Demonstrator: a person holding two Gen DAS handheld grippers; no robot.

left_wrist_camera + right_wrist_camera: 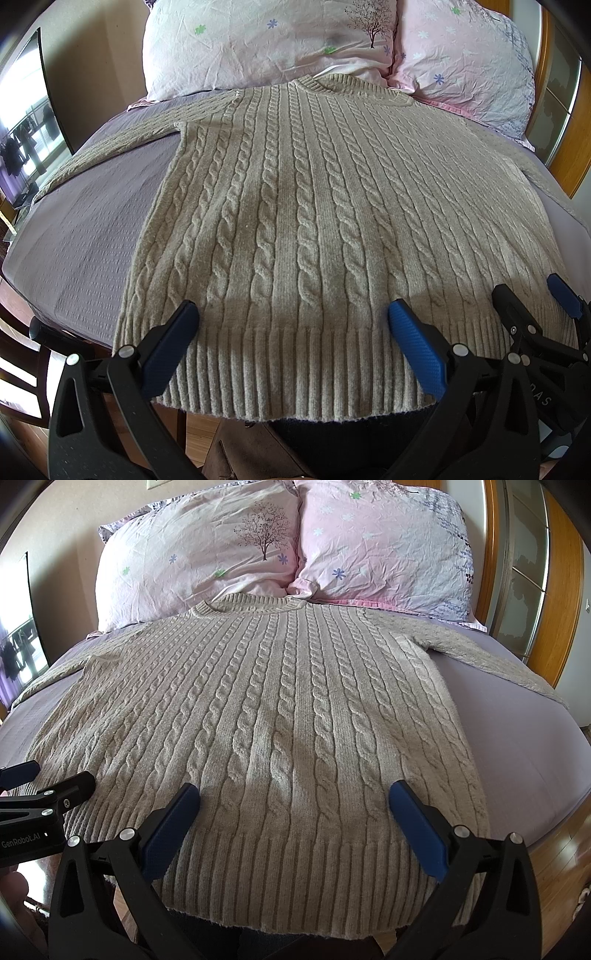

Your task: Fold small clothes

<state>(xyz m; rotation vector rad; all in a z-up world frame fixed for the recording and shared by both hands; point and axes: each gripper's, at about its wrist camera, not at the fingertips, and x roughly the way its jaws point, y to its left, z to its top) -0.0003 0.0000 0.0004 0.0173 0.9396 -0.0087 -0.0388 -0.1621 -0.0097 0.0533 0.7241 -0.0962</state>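
Note:
A beige cable-knit sweater (295,206) lies flat on the bed, collar toward the pillows, ribbed hem at the near edge, sleeves spread out to both sides. It also shows in the right wrist view (280,709). My left gripper (293,314) is open and empty just above the hem's left half. My right gripper (295,795) is open and empty above the hem's right half. The right gripper shows at the right of the left wrist view (532,291), and the left gripper at the left of the right wrist view (55,773).
The bed has a lilac sheet (85,229). Two pink flowered pillows (199,554) (384,546) lie at the head. A wooden door frame (561,602) stands at the right and a dark screen (26,122) at the left. Wooden floor shows below the bed edge.

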